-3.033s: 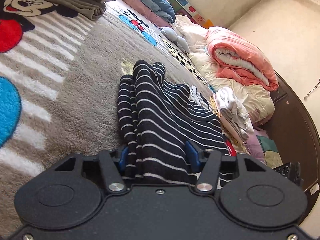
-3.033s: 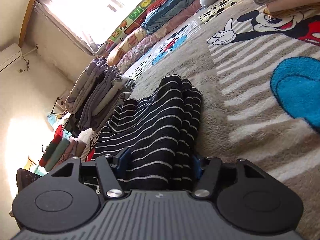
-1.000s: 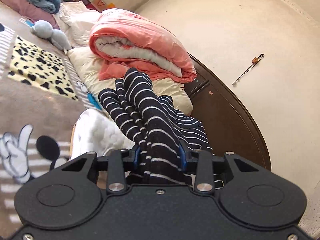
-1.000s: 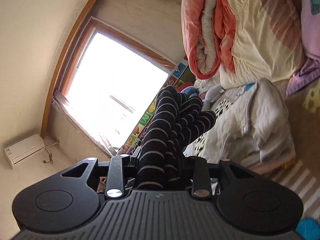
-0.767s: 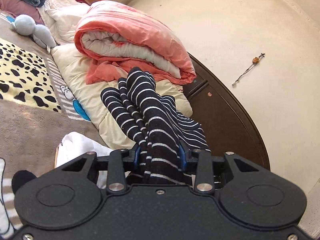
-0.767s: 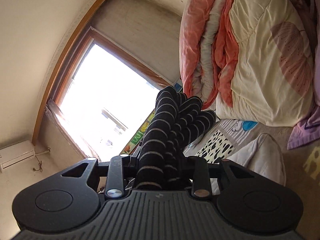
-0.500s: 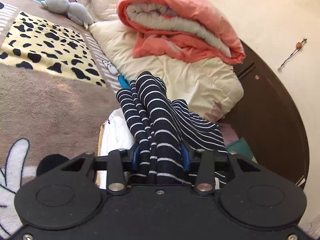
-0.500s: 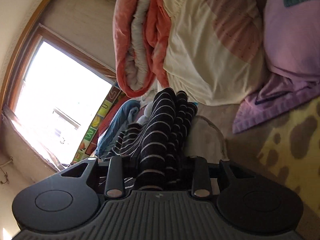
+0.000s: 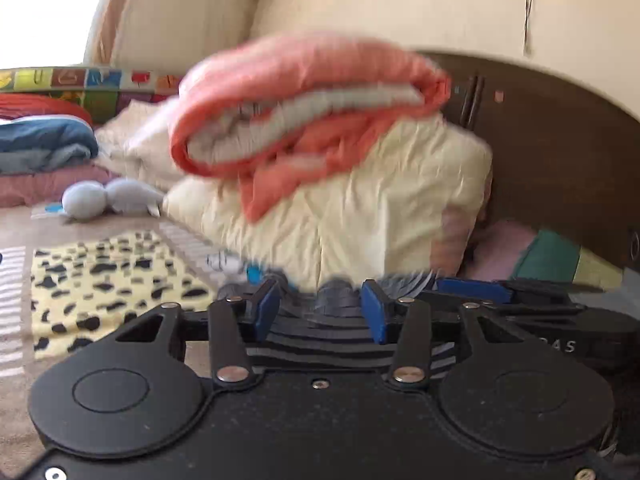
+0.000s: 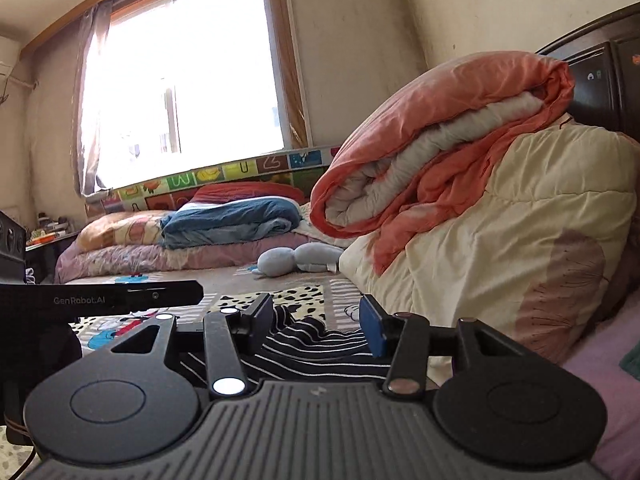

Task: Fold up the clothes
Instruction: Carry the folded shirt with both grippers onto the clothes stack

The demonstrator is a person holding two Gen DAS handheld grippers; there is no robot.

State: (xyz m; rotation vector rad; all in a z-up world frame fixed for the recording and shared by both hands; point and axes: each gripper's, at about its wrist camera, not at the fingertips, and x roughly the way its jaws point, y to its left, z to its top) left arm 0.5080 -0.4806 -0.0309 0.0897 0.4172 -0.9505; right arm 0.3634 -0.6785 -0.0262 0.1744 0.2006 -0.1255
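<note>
The folded black-and-white striped garment [image 10: 316, 344] lies low on the bed, under and between the jaws of both grippers. In the right wrist view my right gripper [image 10: 316, 320] is open, its fingers spread on either side of the garment without pinching it. In the blurred left wrist view my left gripper [image 9: 320, 308] is also open, with the striped garment [image 9: 332, 320] lying loose between its blue pads. The right gripper's body [image 9: 520, 300] shows close on the right of the left one, and the left gripper's body [image 10: 100, 300] on the left of the right view.
A rolled salmon quilt [image 10: 432, 136] rests on a cream duvet [image 10: 500, 248] against the dark headboard [image 9: 560, 152]. A grey plush toy [image 10: 300, 260] and folded blue blanket [image 10: 232, 220] lie farther back near the window. The leopard-print blanket [image 9: 108, 276] covers the bed on the left.
Both grippers carried the striped garment from the grey blanket toward the headboard end, lowered it and opened their jaws. The garment now lies flat, no longer bunched upright in the fingers.
</note>
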